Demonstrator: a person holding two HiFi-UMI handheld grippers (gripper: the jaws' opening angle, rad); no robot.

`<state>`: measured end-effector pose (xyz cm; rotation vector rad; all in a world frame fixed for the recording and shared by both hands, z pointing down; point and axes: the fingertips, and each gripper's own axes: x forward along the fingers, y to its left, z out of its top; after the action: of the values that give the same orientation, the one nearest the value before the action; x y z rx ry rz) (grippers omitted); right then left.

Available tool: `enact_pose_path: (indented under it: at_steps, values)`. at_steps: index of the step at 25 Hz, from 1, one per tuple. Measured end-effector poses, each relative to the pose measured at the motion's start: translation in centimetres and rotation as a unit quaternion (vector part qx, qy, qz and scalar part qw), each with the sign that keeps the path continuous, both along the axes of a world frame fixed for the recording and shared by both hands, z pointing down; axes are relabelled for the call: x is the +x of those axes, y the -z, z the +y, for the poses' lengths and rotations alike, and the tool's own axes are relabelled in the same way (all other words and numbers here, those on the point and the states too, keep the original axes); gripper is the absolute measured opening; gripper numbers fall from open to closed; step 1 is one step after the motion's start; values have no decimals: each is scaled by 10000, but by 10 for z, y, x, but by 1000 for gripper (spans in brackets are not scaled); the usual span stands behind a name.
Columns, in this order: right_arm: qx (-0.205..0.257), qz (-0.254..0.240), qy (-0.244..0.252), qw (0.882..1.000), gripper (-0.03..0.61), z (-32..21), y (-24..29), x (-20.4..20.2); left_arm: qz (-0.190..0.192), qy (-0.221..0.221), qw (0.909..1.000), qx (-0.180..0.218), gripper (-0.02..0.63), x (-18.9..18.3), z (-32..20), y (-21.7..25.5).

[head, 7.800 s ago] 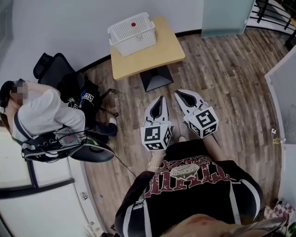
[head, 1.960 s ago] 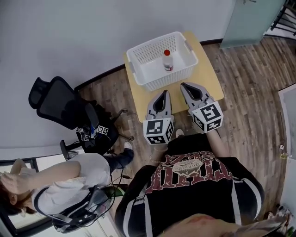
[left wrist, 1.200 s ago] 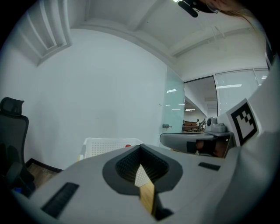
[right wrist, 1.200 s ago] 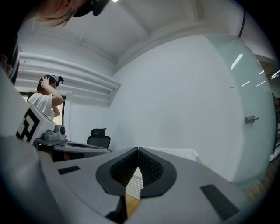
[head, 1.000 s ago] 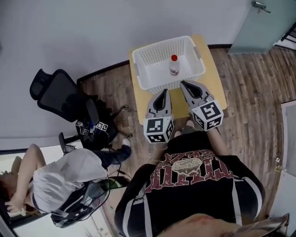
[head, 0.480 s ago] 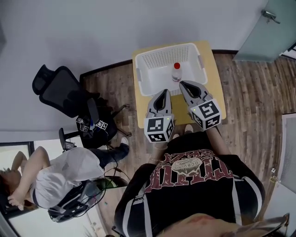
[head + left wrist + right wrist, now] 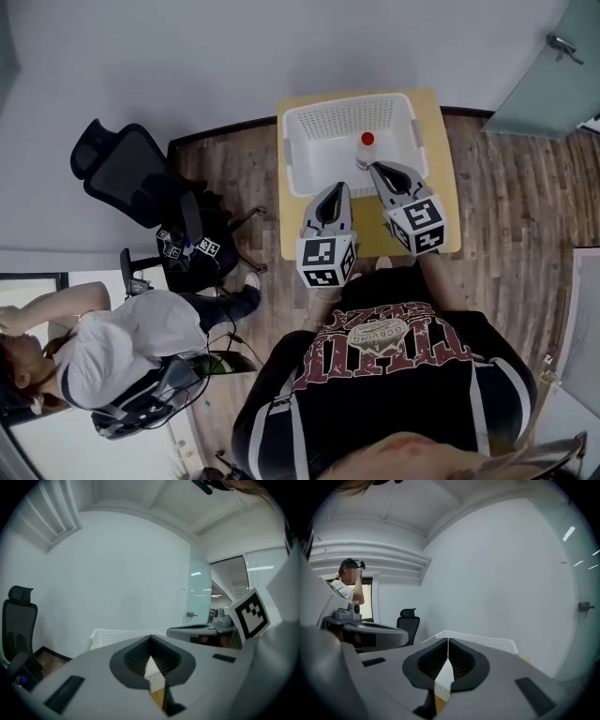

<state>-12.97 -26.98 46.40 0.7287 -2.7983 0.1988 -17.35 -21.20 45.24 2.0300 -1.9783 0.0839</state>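
While the left gripper (image 7: 335,190) and right gripper (image 7: 377,170) hang at the white basket's (image 7: 347,117) near rim, jaws pressed together and empty, one red-capped bottle (image 7: 365,150) stands inside the basket on the desk (image 7: 441,150).

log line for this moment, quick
left gripper shut, empty | right gripper shut, empty | small red-capped bottle in white plastic basket
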Motion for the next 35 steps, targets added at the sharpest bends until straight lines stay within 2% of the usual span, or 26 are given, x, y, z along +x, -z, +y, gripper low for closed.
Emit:
enact_pose_path:
  at_steps: [16,26,29,35]
  values:
    - [-143,601,39,9981,18,-32,-35,-8,128,147,9998,-80,32,0,-12,-7]
    - [-336,885,-97,9955,21,-49,-59,-18,197,301,9993,-101,32,-14,-9,-13]
    - [-422,962,-78,9944,57,-52,-64,-20,215,314,9992,-123,32,-15,-7,-14]
    - [-512,1146,-147,9920,75,-62,-76,-21,229,360,9990,-137,32,-20,-4,-16]
